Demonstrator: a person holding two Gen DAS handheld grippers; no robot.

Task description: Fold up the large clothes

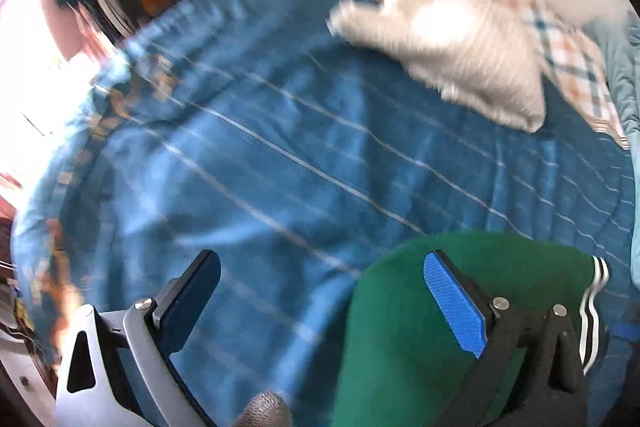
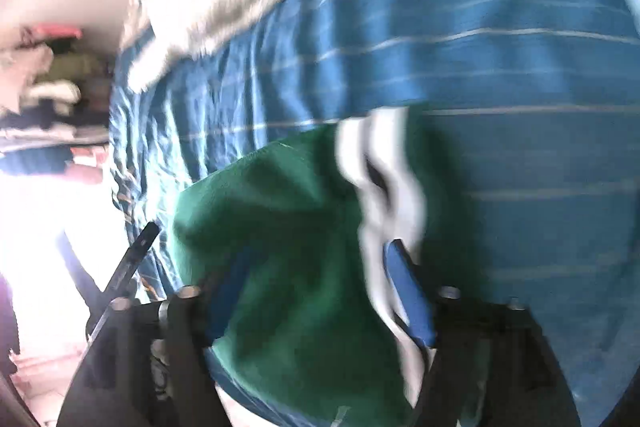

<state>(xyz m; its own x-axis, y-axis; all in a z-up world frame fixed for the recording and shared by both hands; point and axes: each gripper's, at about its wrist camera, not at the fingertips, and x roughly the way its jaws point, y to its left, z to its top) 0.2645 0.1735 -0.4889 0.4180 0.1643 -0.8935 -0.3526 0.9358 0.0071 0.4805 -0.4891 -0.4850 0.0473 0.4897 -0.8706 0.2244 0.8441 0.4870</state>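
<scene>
Below us we count one bed [image 1: 280, 131], spread with one blue cover crossed by thin pale lines, and on it two garments. One is a green garment [image 1: 400, 339] with white stripes along its edge, lying at the near side of the bed; the other is a whitish garment [image 1: 452, 43], heaped near the far side, well apart from the green one. Our left gripper [image 1: 320, 299] hangs over the cover with its jaws wide and nothing between them. Our right gripper [image 2: 320, 291] has its jaws wide too; the green cloth lies between them, though blur hides whether a pad touches it.
</scene>
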